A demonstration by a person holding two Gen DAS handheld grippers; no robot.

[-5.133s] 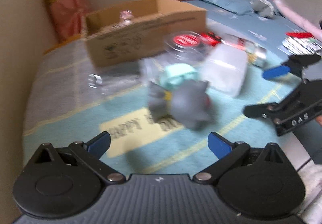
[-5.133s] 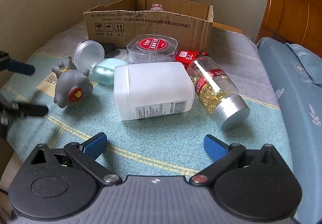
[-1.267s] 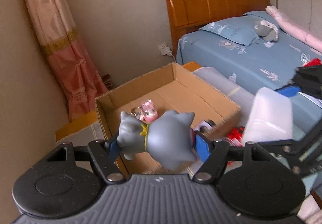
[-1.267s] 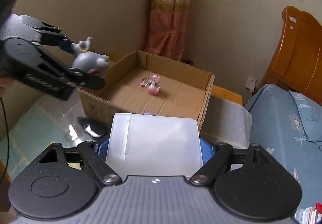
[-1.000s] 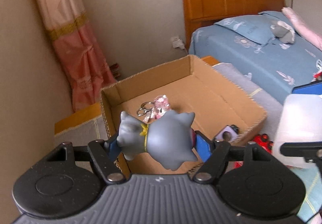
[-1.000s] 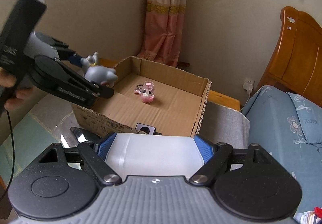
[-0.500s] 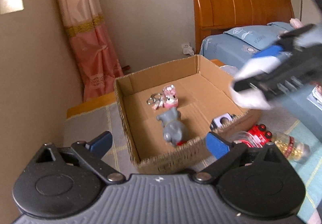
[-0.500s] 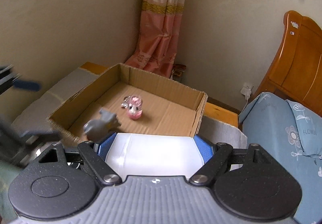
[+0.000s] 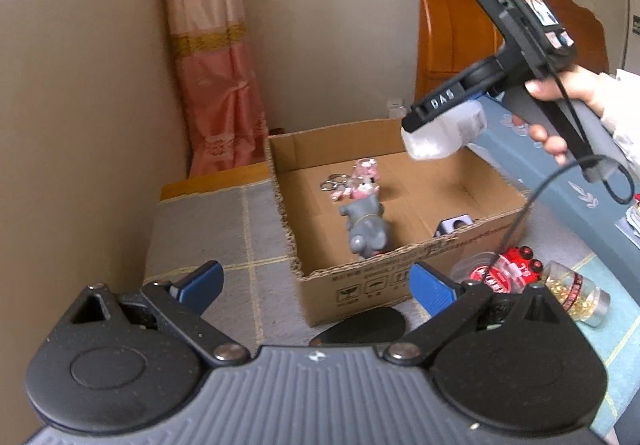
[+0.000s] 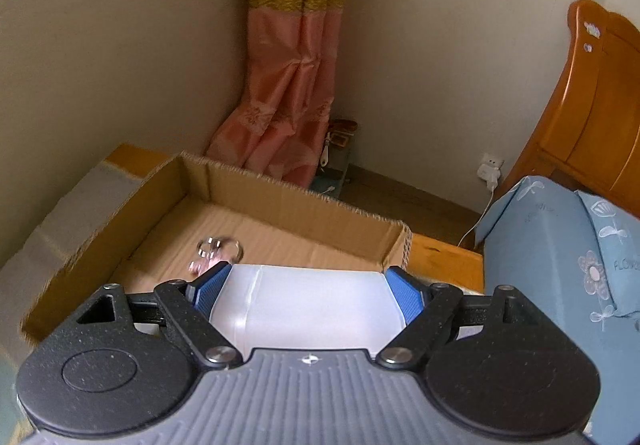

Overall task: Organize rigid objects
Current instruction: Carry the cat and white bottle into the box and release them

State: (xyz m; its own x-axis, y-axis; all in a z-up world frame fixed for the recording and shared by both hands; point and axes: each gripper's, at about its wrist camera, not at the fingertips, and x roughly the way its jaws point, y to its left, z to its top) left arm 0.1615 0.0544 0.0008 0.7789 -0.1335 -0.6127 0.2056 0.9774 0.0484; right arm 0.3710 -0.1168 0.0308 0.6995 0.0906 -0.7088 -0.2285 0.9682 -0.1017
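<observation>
An open cardboard box (image 9: 420, 257) stands on the table. Inside it lie a grey toy animal (image 9: 366, 231), a pink keychain (image 9: 362, 177) and a small blue-white object (image 9: 454, 225). My left gripper (image 9: 316, 285) is open and empty, in front of the box's near left corner. My right gripper (image 10: 306, 287) is shut on a white translucent plastic container (image 10: 308, 309) and holds it above the box (image 10: 280, 201); in the left wrist view it (image 9: 444, 133) hangs over the box's far right side. The keychain (image 10: 218, 251) shows below it.
Beside the box on the right lie a red-lidded clear tub (image 9: 496, 277), a red toy (image 9: 524, 257) and a bottle of yellow capsules (image 9: 572, 293). A dark round lid (image 9: 360, 325) lies before the box. A wall, pink curtain (image 9: 216, 85) and wooden headboard (image 9: 460, 25) stand behind.
My left gripper opened and dropped the grey toy into the box, then drew back. My right gripper carried the white container up and over the box.
</observation>
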